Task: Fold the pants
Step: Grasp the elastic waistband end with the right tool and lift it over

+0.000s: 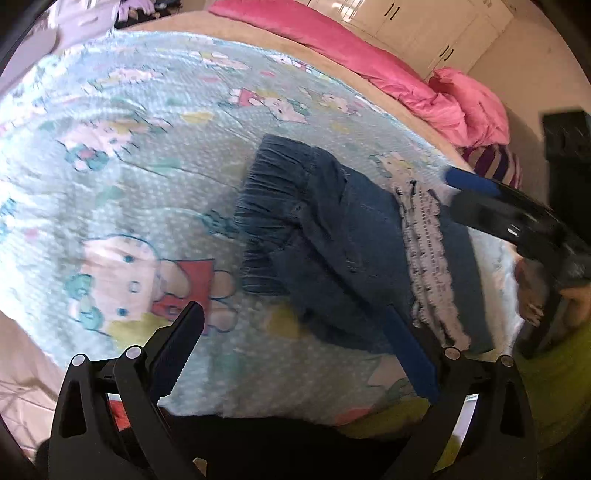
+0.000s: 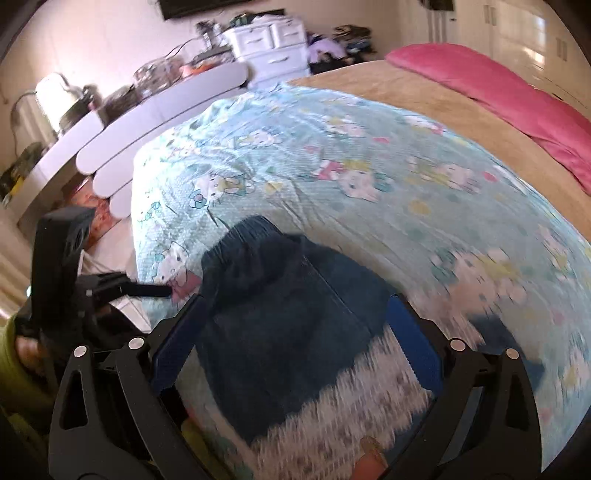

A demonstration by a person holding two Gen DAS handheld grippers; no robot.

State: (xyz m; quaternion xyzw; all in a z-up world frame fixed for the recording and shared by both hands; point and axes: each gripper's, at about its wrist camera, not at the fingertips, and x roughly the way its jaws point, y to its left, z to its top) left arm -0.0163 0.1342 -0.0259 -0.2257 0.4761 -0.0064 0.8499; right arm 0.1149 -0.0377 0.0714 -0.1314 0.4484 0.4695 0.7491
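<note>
Here the left gripper (image 1: 299, 347) and the right gripper (image 2: 295, 347) both stand spread wide, holding nothing, over the folded blue pants (image 1: 332, 240) with a lace hem, lying on a cartoon-cat blanket (image 1: 129, 155). Beyond lie a tan sheet (image 2: 388, 96), a pink quilt (image 1: 388, 62), white drawers (image 2: 273, 44) and cupboards (image 1: 424, 26). The right wrist view is blurred, its near hem smeared.

The pants (image 1: 332, 236) are showing as matt blue denim with a gathered, ribbed waistband and a pale lacy cloth hem. The quilt (image 1: 147, 147) is looking like soft dimpled printed cloth. The left gripper (image 1: 295, 350) is presenting matt black plastic, its pads (image 1: 410, 358) smooth blue.
</note>
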